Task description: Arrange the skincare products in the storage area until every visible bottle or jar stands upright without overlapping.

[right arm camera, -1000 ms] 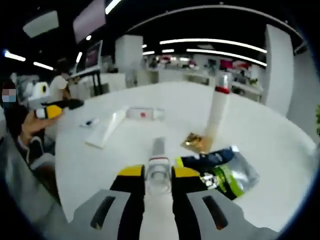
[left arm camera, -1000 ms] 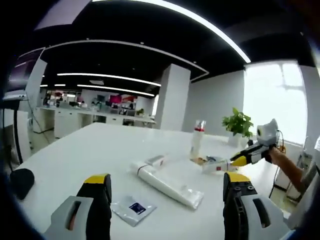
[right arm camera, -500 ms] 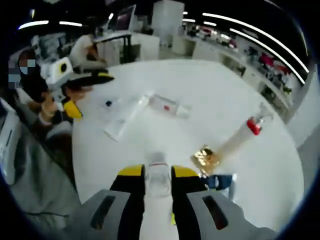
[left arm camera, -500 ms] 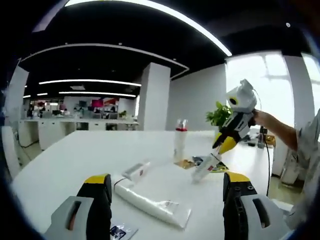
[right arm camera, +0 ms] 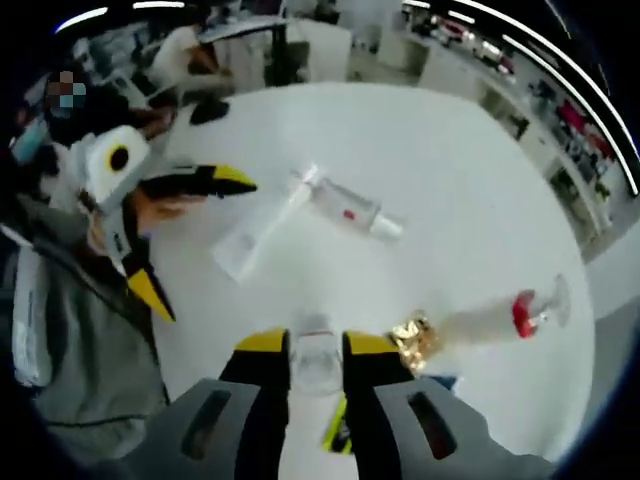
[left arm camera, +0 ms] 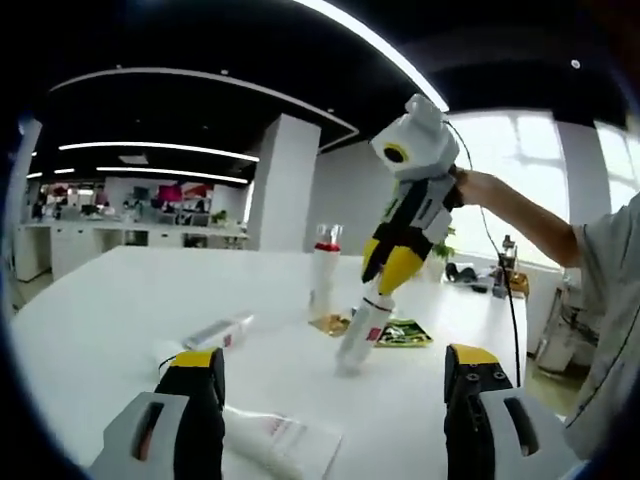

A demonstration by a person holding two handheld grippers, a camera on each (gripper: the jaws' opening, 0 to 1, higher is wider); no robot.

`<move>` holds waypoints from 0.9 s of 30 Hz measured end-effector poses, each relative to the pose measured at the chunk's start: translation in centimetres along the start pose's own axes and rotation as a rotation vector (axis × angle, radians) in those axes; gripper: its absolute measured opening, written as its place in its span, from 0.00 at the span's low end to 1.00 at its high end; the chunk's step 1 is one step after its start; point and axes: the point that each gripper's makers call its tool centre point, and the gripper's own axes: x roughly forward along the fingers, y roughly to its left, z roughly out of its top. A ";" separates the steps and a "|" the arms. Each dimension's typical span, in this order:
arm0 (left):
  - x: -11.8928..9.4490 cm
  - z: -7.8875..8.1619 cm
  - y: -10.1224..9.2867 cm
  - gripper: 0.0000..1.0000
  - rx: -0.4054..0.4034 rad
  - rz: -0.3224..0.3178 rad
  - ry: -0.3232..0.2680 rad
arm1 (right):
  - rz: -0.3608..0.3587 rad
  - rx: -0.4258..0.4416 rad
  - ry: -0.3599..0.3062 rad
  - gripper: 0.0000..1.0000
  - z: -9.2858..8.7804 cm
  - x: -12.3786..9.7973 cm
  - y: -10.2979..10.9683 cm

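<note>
Right gripper view: the right gripper [right arm camera: 316, 352] has its yellow-tipped jaws clamped on the upper end of a small clear bottle [right arm camera: 316, 352], whose base touches the white table [right arm camera: 440, 170]. Just beside it lie a gold sachet [right arm camera: 411, 337] and a tall red-collared bottle [right arm camera: 495, 317]; further out are a white tube [right arm camera: 260, 228] and a clear flat bottle [right arm camera: 350, 209]. In the left gripper view, the left gripper [left arm camera: 330, 370] holds its jaws wide apart with nothing between them, above the table, the white tube just ahead of them. Beyond, the small bottle leans tilted on the table.
</note>
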 end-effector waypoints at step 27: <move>1.3 -1.8 -0.9 0.92 -0.013 -0.036 0.040 | 0.046 0.006 -0.139 0.35 4.6 0.5 0.5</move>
